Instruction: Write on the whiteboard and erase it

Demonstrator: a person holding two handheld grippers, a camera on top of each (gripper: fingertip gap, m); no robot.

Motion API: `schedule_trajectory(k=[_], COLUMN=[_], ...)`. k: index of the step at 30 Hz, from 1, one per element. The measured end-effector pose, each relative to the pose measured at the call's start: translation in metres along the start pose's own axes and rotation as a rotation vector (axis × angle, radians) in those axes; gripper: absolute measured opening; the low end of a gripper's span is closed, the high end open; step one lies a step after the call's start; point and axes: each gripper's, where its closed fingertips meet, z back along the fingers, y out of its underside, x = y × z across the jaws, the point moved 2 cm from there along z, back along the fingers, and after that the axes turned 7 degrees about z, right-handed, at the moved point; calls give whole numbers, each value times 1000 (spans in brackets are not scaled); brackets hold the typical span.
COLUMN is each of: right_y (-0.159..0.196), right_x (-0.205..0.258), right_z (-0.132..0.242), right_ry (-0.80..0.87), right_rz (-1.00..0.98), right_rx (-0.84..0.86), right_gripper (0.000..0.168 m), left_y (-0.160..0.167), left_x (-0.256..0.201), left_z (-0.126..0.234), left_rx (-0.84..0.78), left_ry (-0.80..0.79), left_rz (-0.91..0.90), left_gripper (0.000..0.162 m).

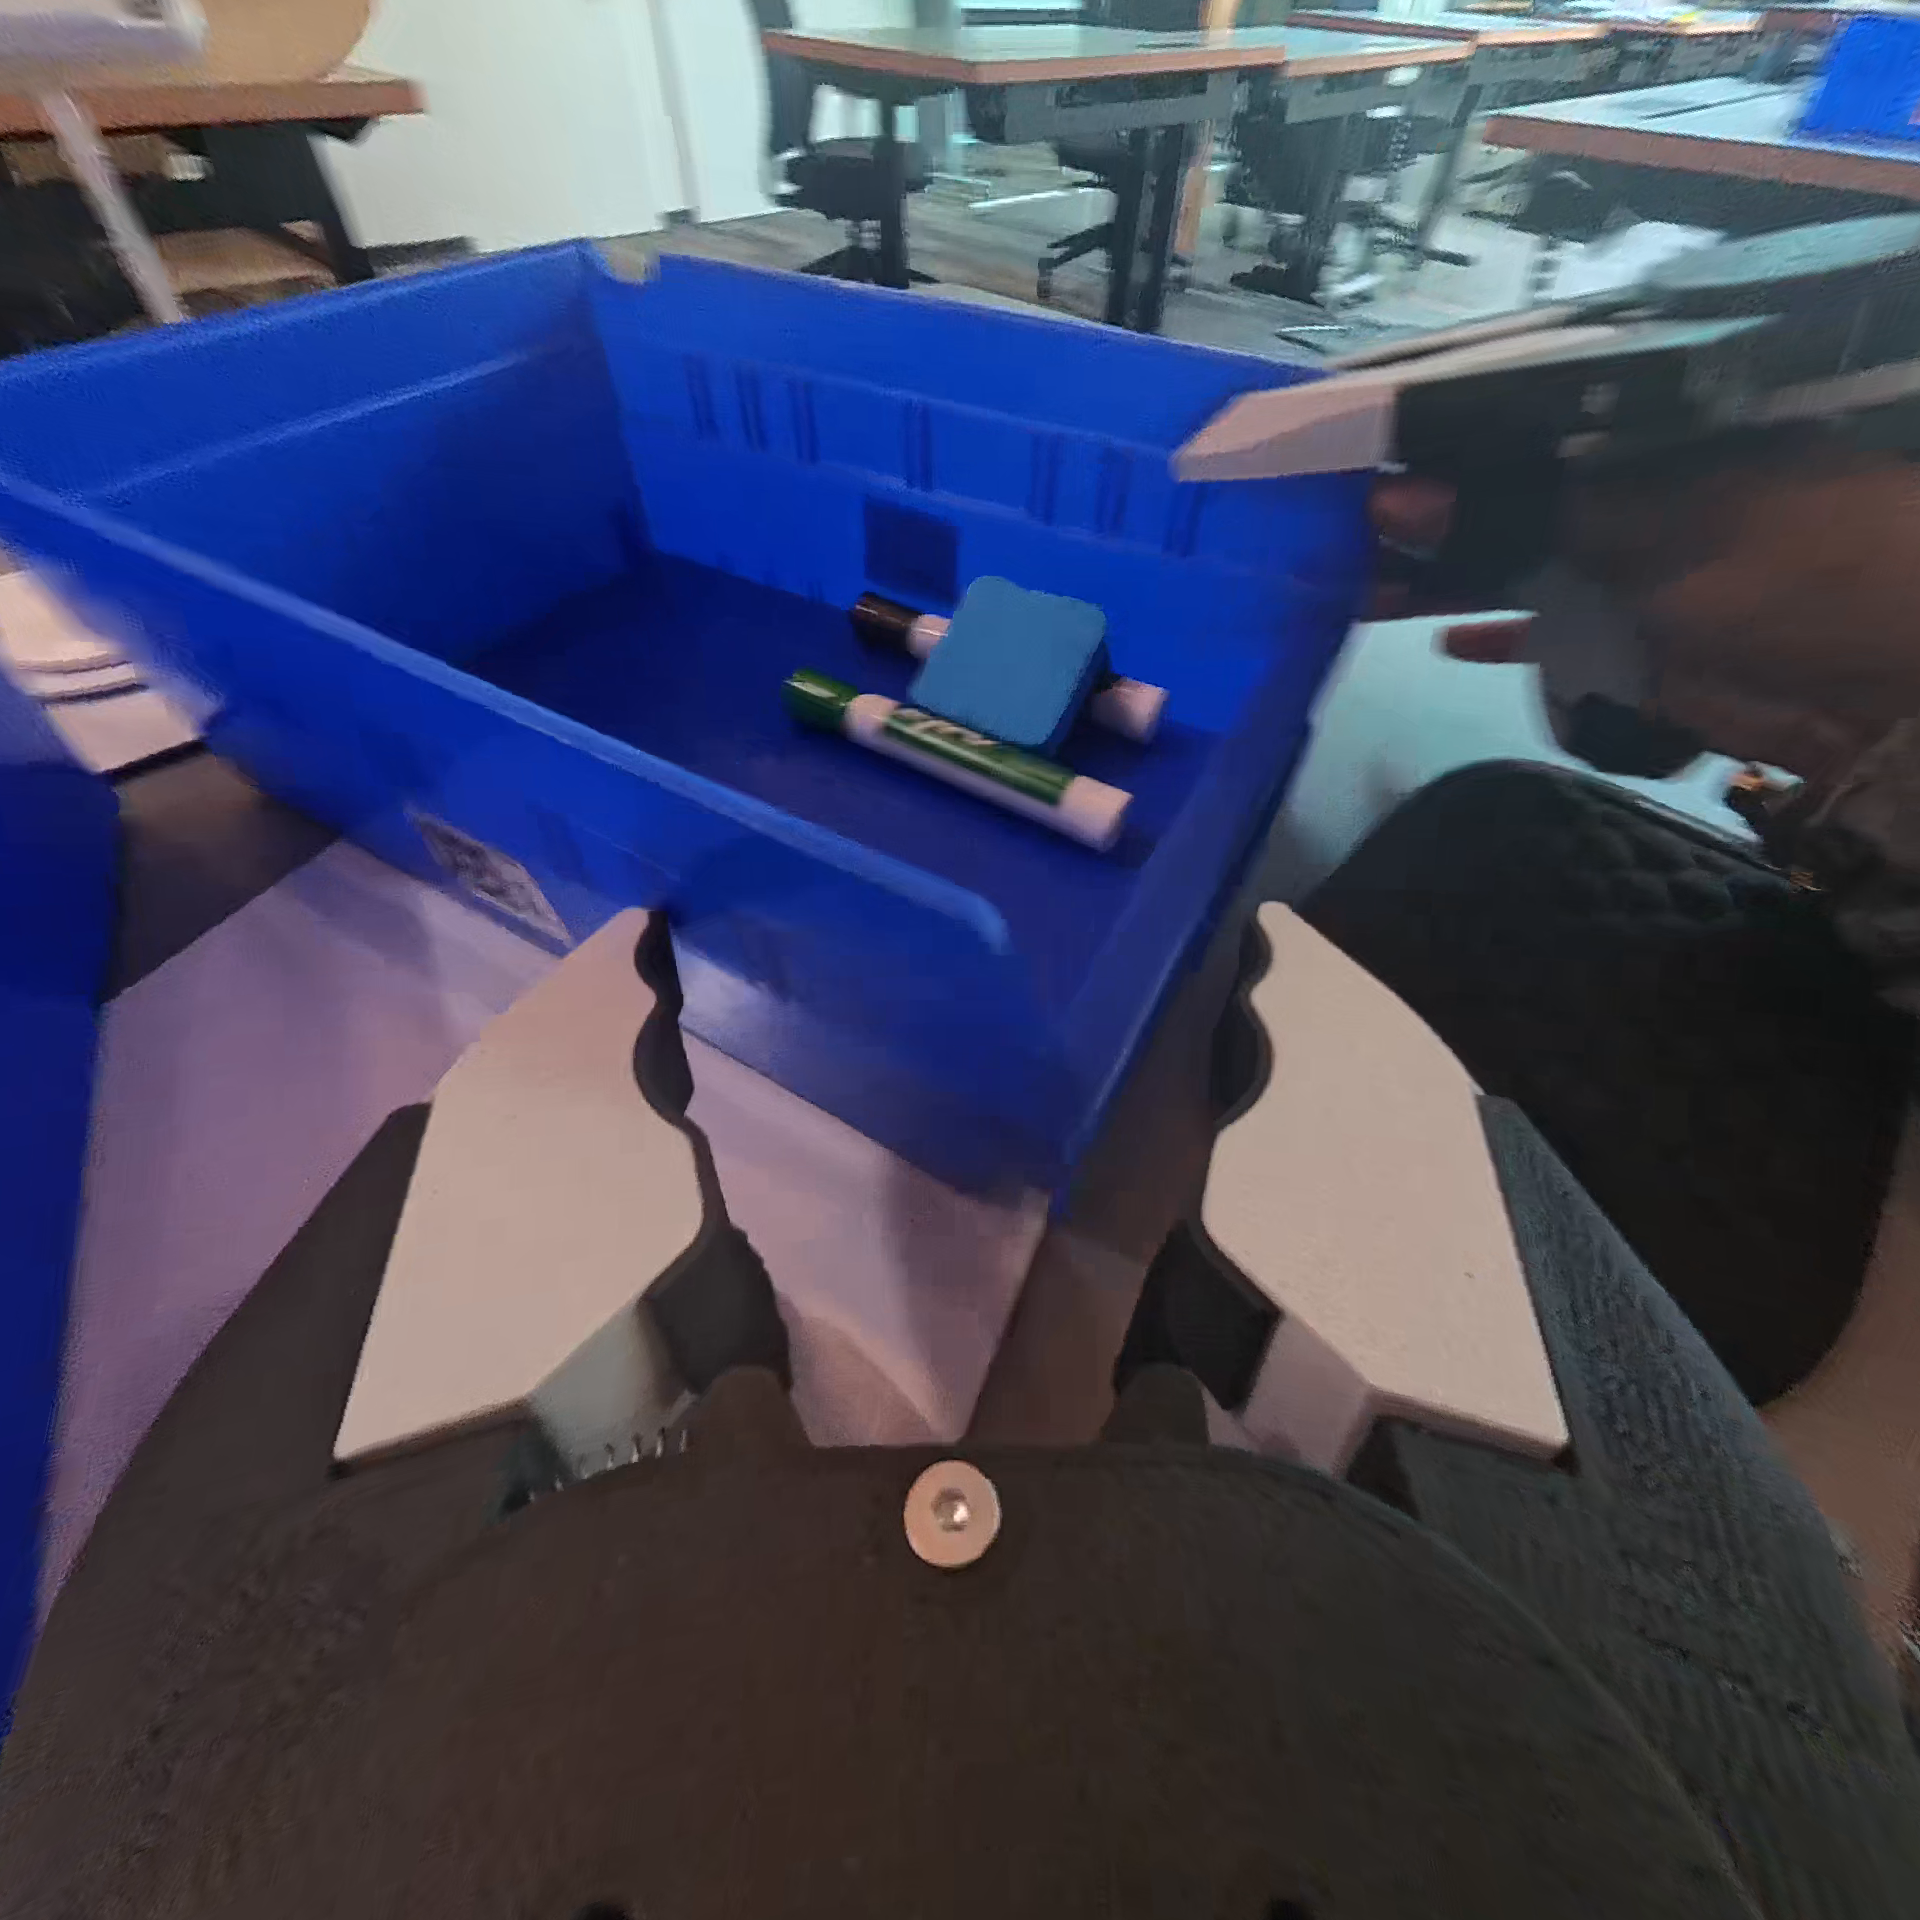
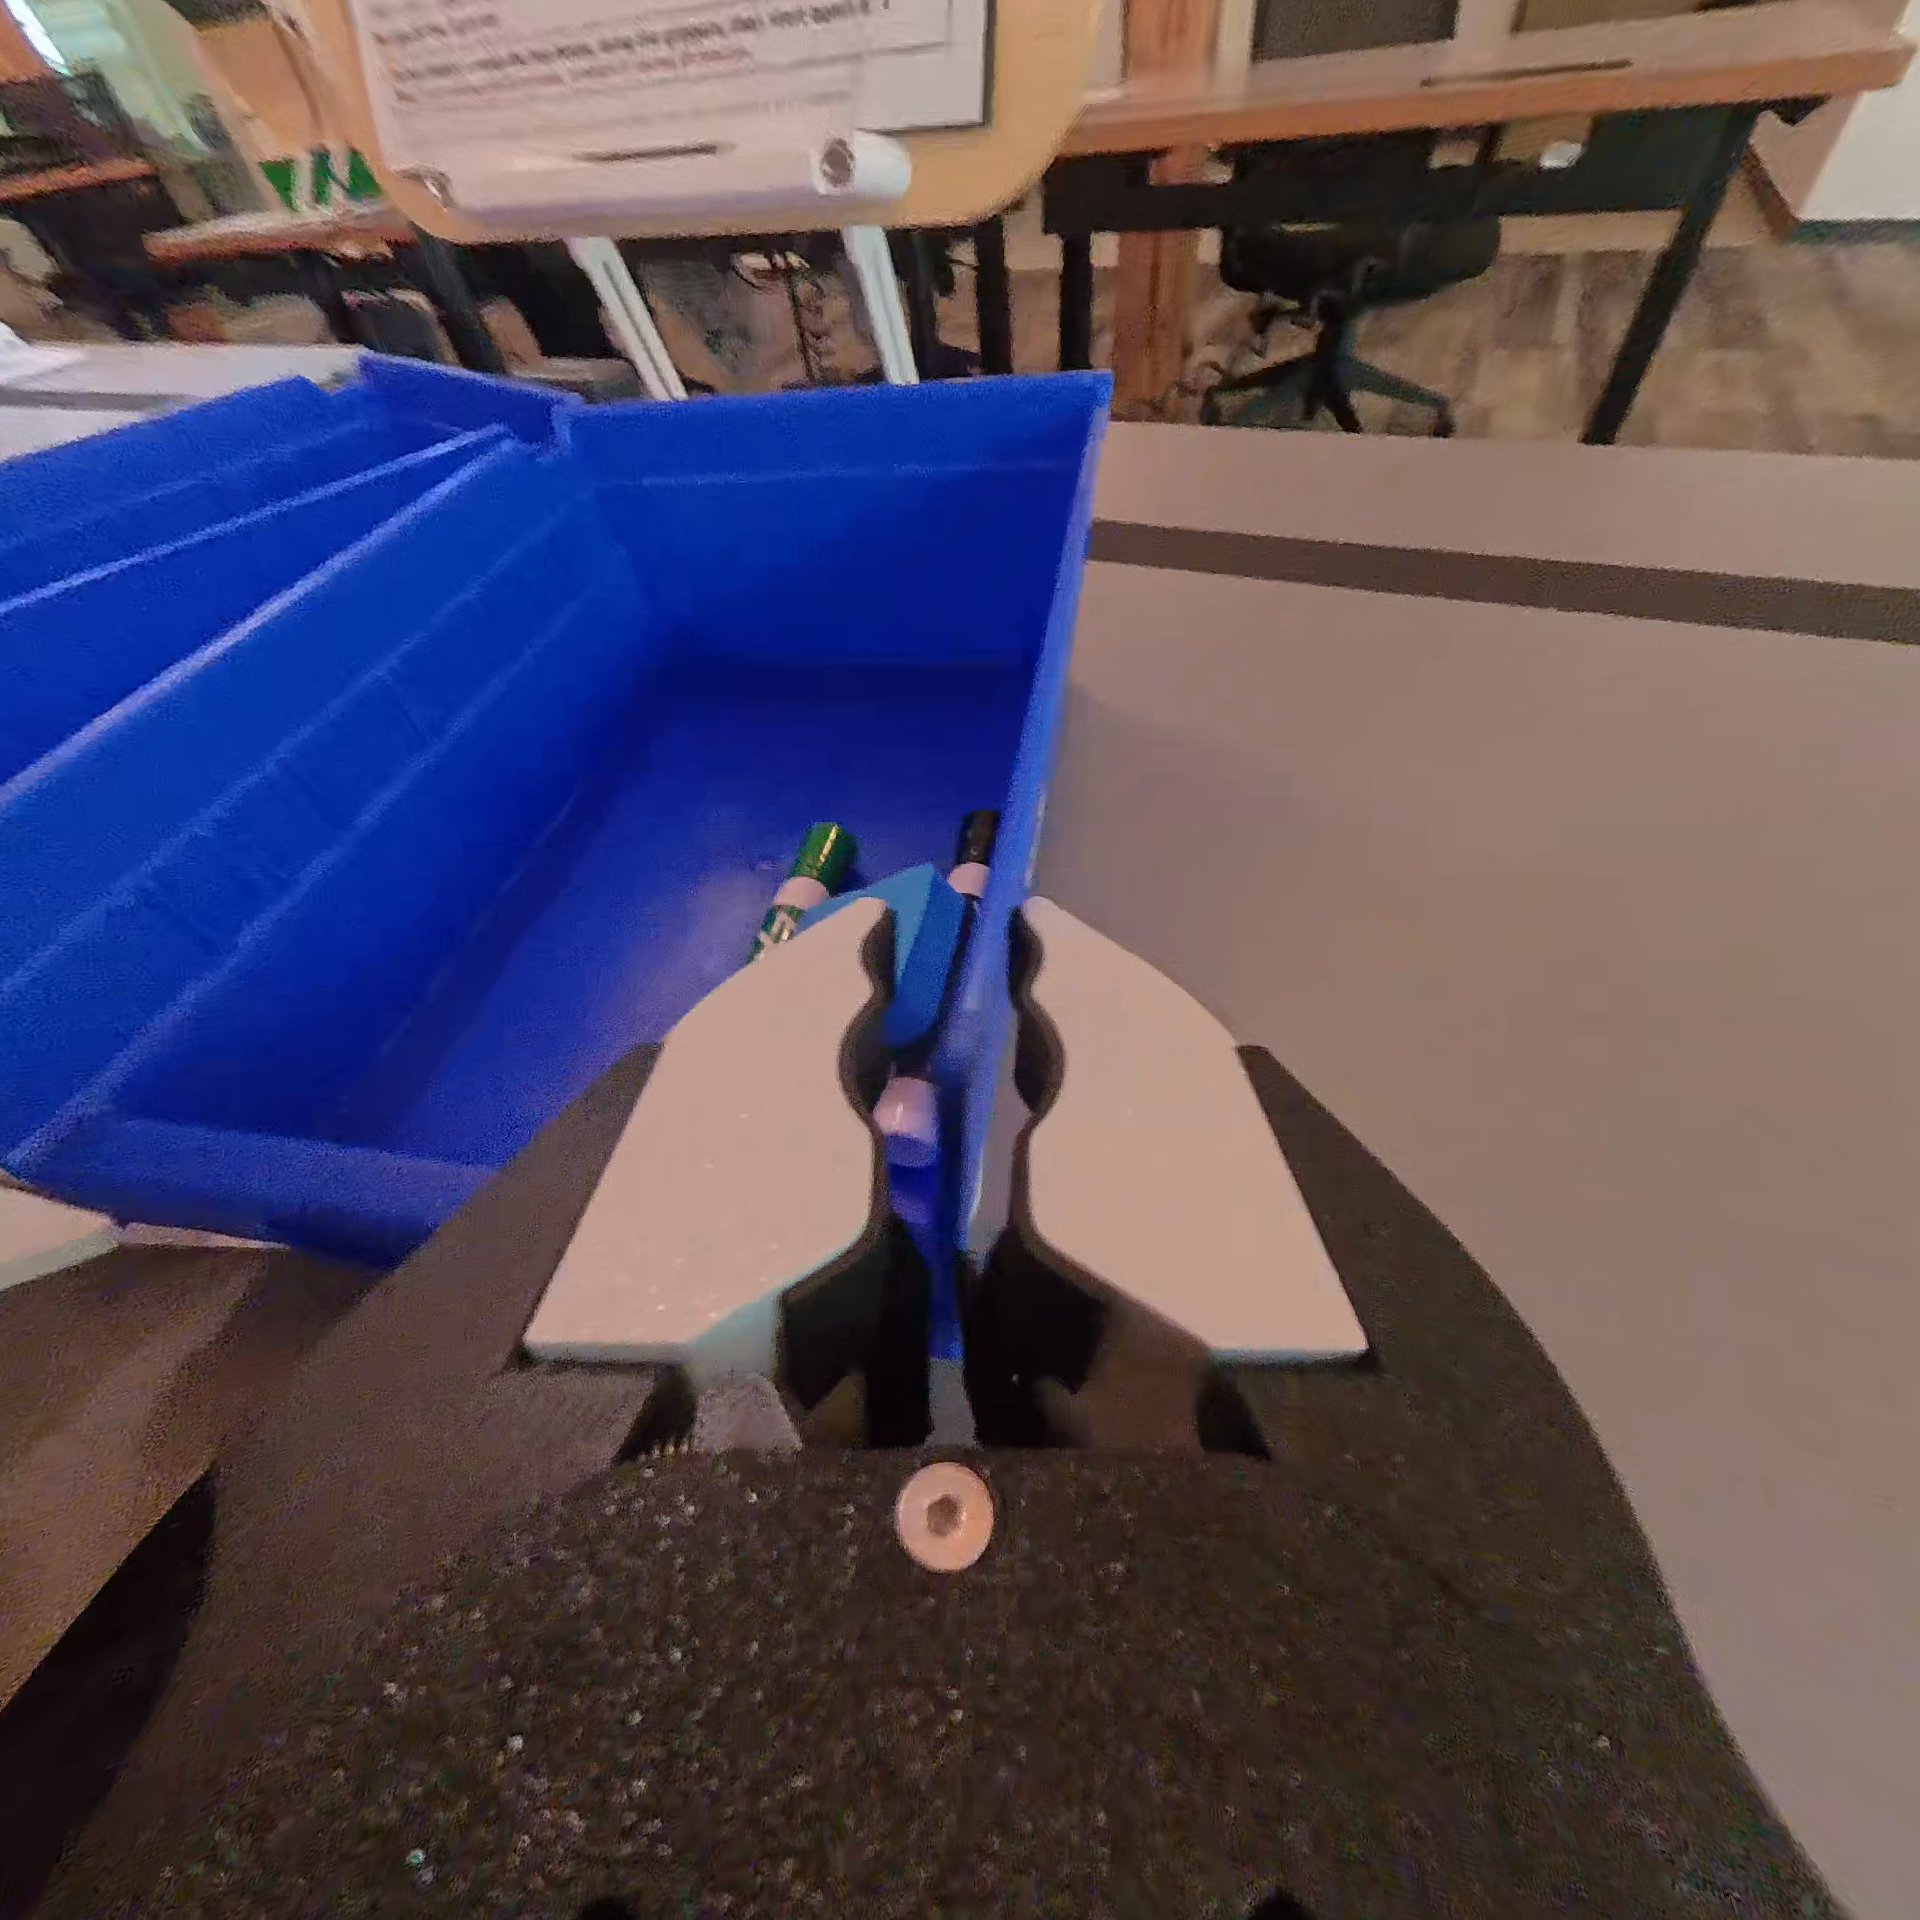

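Right gripper (image 2: 951,914) jaws I hold pinched on the blue bin (image 2: 520,831) wall, steadying it. Left gripper (image 1: 951,925) jaws gape apart low in frame, ready for the green marker (image 1: 956,753) beside the eraser (image 1: 1006,663).

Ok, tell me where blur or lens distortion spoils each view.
Left wrist view: motion blur smears the right gripper and the background desks; the green marker and eraser stay fairly sharp. Right wrist view: the blue bin wall is soft and bowed by the wide lens; the posted sheet above is blurred.
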Motion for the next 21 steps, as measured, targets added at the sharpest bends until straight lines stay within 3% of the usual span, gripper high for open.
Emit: schedule_trajectory(k=[1,2,4,5,8,12,16,21], right_y=[2,4,6,7,6,-16,-61,-114], right_x=[3,8,16,21,34,56,84,141], right_z=[4,8,17,21,32,53,77,60], right_ry=[23,52,161,211,340,356,370,277], right_rz=[40,93,208,267,378,352,359,418], right_rx=[42,66,102,118,143,1,-104,-186], right_gripper=[11,12,10,10,10,11,11,14], left_y=[-2,-3,-5,-6,-13,-39,-84,-116], left_x=[8,16,32,36,44,44,36,67], left_z=[1,2,7,9,17,40,88,158], left_rx=[-13,-20,-41,-50,-85,-203,-266,-312], left_ry=[-48,-76,-134,-151,-303,-326,-338,-430], left_rz=[-1,-8,45,59,-70,-128,-220,-258], left_gripper=[97,88,53,46,19,13,15,14])
